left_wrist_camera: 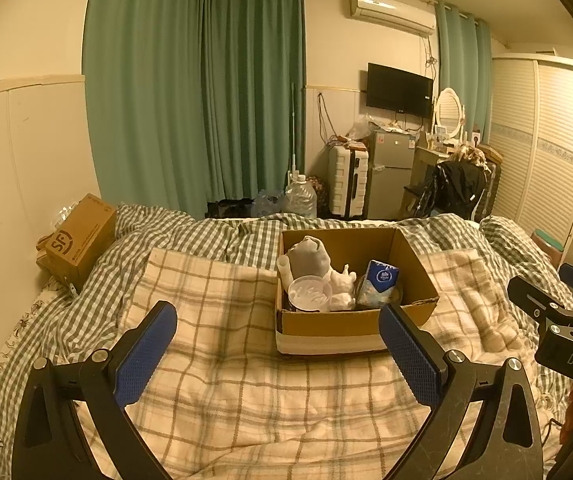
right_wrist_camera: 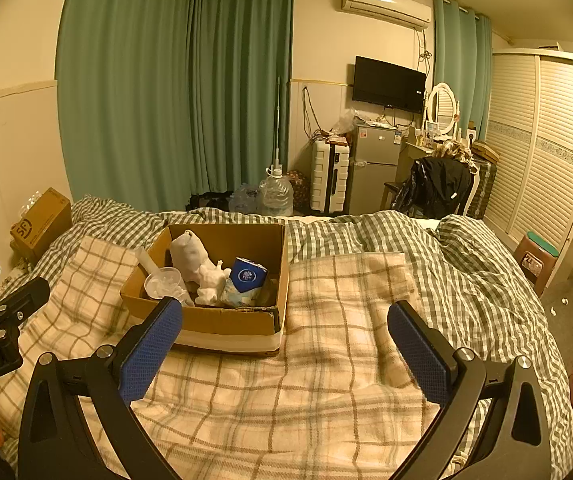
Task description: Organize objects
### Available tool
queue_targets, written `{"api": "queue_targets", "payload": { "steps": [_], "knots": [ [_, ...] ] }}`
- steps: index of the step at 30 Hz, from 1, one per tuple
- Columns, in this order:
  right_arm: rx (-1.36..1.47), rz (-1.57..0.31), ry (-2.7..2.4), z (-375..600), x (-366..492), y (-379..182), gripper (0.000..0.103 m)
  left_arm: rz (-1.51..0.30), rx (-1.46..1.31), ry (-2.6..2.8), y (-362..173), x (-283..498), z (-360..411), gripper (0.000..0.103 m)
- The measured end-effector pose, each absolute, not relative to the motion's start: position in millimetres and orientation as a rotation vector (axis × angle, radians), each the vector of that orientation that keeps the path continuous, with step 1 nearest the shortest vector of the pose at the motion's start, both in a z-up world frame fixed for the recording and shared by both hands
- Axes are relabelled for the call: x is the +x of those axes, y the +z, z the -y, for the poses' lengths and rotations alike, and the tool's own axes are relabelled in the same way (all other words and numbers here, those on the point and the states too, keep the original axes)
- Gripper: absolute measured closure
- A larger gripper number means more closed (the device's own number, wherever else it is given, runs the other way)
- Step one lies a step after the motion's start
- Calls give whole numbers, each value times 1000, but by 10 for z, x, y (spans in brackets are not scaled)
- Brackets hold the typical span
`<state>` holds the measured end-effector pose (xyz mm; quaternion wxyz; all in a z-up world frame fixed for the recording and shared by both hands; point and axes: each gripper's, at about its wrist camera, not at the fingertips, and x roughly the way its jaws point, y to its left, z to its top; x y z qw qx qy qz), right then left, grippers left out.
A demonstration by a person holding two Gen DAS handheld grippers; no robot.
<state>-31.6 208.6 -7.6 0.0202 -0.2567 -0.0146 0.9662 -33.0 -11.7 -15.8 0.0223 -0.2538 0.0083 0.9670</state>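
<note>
An open cardboard box [left_wrist_camera: 326, 326] sits on the plaid blanket in the middle of the bed; it also shows in the right wrist view [right_wrist_camera: 230, 322]. Inside lie a grey cloth bundle [left_wrist_camera: 310, 258], a clear plastic cup [left_wrist_camera: 310, 292], a white figurine [left_wrist_camera: 342, 284] and a blue tissue pack [left_wrist_camera: 380, 282], also in the right wrist view [right_wrist_camera: 246, 280]. My left gripper [left_wrist_camera: 278, 348] is open and empty, just in front of the box. My right gripper [right_wrist_camera: 286, 344] is open and empty, in front of the box's right corner.
A closed brown carton [left_wrist_camera: 80, 238] stands at the bed's left edge by the wall. A checked duvet [right_wrist_camera: 426, 248] covers the far bed. Beyond are green curtains, a water jug [right_wrist_camera: 276, 196], a suitcase, a fridge and a chair. A stool [right_wrist_camera: 536, 258] stands right of the bed.
</note>
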Motion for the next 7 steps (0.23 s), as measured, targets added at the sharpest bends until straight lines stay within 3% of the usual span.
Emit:
{"api": "queue_targets", "payload": {
  "steps": [7],
  "knots": [
    [-804,42,2996,-2090,-323,-85,0,-30,-780,2999,-183,-312,126,0]
  ]
}}
